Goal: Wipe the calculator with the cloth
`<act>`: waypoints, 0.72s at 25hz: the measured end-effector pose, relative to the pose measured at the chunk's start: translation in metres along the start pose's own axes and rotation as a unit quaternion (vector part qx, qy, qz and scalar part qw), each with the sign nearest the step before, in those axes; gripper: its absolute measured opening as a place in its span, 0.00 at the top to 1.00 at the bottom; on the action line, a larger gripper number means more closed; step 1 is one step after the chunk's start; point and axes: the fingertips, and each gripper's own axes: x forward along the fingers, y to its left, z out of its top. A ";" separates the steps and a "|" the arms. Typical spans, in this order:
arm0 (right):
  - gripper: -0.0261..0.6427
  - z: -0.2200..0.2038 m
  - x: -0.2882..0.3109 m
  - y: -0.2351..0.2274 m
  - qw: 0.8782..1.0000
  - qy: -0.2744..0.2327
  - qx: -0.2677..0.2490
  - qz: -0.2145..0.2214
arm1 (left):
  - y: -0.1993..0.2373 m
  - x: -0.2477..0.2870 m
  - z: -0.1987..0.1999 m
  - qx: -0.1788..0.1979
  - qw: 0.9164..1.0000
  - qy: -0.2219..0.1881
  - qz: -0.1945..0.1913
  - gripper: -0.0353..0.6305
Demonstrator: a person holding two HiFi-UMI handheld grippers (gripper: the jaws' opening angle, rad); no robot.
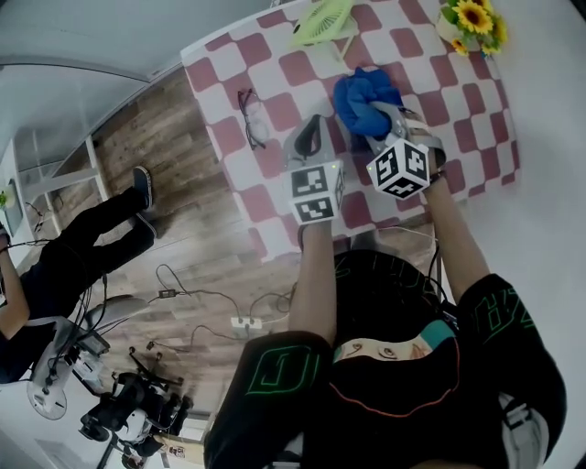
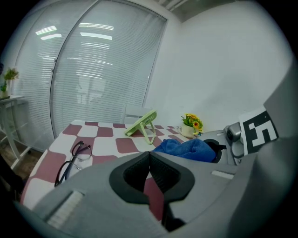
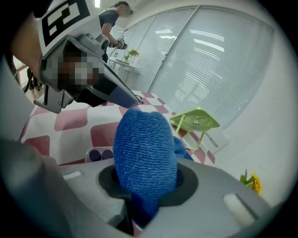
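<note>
A bunched blue cloth (image 1: 364, 94) is held over the checkered table (image 1: 275, 64), with my right gripper (image 1: 383, 117) shut on it. In the right gripper view the cloth (image 3: 144, 148) fills the jaws, and a corner of the calculator (image 3: 98, 153) with purple keys shows just left of it on the table. The head view hides the calculator. My left gripper (image 1: 309, 128) hovers just left of the cloth, jaws together and empty. From the left gripper view (image 2: 149, 155) the cloth (image 2: 186, 149) and the right gripper (image 2: 233, 139) lie to the right.
Black-framed glasses (image 1: 254, 117) lie left of the left gripper. A green folding stand (image 1: 322, 20) sits at the table's far edge and a pot of sunflowers (image 1: 472, 20) at the far right corner. A seated person's legs (image 1: 101, 234) are on the floor to the left.
</note>
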 end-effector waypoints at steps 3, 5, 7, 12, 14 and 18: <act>0.80 -0.002 -0.005 0.005 1.000 -0.001 0.000 0.005 | -0.004 -0.003 0.000 0.002 1.000 -0.003 0.002 0.93; 0.80 -0.002 -0.008 0.010 1.000 -0.002 -0.002 0.008 | -0.001 -0.007 0.000 0.004 1.000 -0.004 0.011 0.93; 0.80 -0.003 -0.012 0.016 1.000 -0.004 -0.001 0.012 | 0.004 -0.013 0.000 0.002 1.000 -0.006 0.021 0.93; 0.80 -0.003 -0.020 0.026 1.000 -0.010 0.004 0.013 | 0.007 -0.026 -0.007 -0.006 0.999 -0.012 0.035 0.93; 0.80 -0.004 -0.023 0.030 1.000 -0.012 0.005 0.015 | 0.003 -0.030 -0.012 -0.009 0.999 -0.010 0.037 0.93; 0.80 -0.006 -0.029 0.038 1.000 -0.015 0.005 0.022 | -0.004 -0.038 -0.020 -0.012 0.999 -0.011 0.040 0.93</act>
